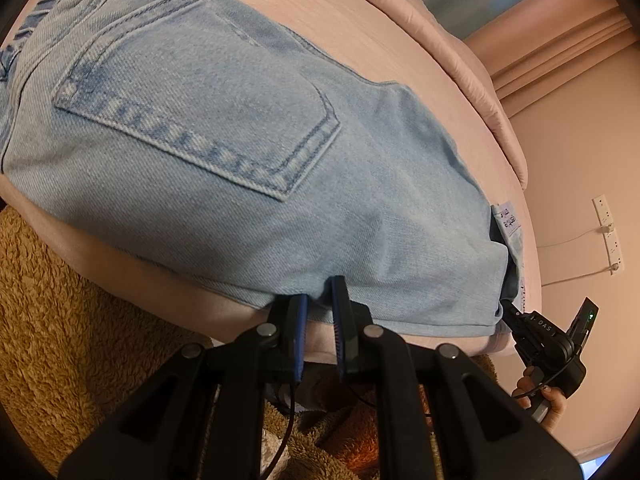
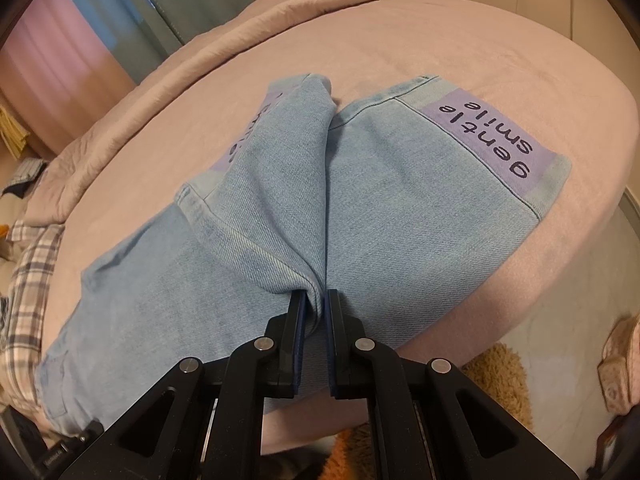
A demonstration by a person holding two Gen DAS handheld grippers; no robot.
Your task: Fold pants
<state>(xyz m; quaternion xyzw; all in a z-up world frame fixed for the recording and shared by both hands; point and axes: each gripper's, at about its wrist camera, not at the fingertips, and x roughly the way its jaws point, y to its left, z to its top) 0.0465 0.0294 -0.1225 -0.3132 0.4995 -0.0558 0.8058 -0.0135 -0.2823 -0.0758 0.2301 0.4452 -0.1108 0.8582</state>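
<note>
Jeans [image 1: 240, 152], light-blue denim, lie on a pink bed sheet [image 1: 340, 12], near edge of the garment running along the mattress front. Back pocket [image 1: 200, 128] faces up on the left-wrist side; on the right-wrist side the leg ends are already doubled up over the thighs, cuffs with the purple "gentle smile" patch [image 2: 488, 136] on top.

Left gripper [image 1: 318, 300] is nipped shut on the near denim edge below the pocket; only a thin bit of cloth sits between the pads. Right gripper [image 2: 316, 300] is clamped on a bunched ridge of denim where the two folded legs meet, fabric clearly pinched between the blue pads. In the left view the right gripper also shows at the garment's far corner, a hand [image 1: 544, 396] on its grip.

Risks, my read:
- Left hold is shallow, at the very hem, so a lift or pull could slip it out and drop that side.
- Right pinch may have caught only the top layer or an uneven number of layers; I cannot tell. Lifting could peel the legs apart and undo the fold.
- One leg end [image 2: 288, 120] already lies twisted and rumpled, so the next fold may lock in a crooked crease.
- Garment sits close to the bed edge above a brown fleece blanket [image 1: 60, 320]; an uneven pull could drag it off.
</note>
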